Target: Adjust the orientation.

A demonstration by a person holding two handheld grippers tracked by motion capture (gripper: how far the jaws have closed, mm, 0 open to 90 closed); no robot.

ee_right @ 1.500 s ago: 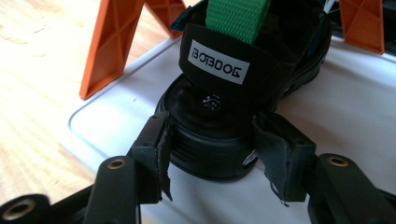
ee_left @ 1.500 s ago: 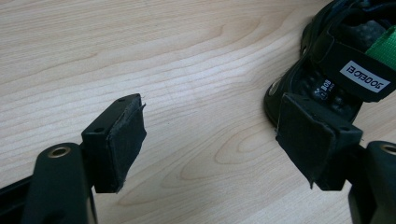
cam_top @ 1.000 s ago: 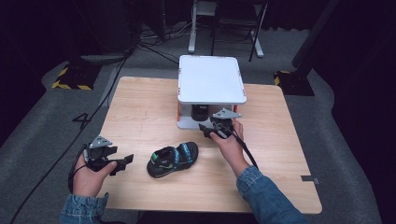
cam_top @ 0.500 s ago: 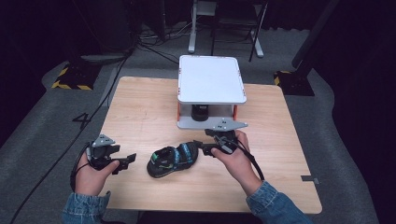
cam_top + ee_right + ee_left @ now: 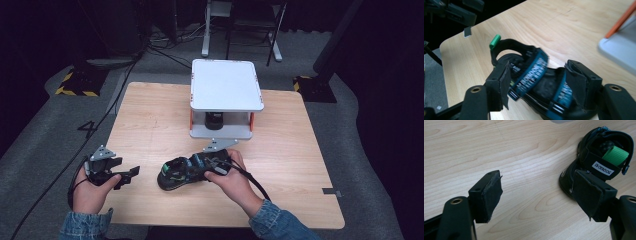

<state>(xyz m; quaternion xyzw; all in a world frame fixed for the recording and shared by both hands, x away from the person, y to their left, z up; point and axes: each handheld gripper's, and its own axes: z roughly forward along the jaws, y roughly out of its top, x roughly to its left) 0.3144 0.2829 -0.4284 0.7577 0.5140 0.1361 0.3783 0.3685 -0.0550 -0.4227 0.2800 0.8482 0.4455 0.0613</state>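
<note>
Sandal [image 5: 182,172] sits bottom centre of the high view on the table [image 5: 295,150]. Right gripper [image 5: 200,167] jaws spread astride its front straps, pad contact unclear. Left gripper [image 5: 131,175] spread, empty, lower left.

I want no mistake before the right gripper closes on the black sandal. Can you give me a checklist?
1. Right gripper jaws astride the black sandal with blue straps: ok.
2. Jaws apart, pads not visibly pressing: ok.
3. Sandal flat on the light wooden table: ok.
4. Left gripper open, apart from the sandal: ok.
5. White two-level stand out of the way: ok.
6. Depth of pads below the straps: cannot tell.
</note>
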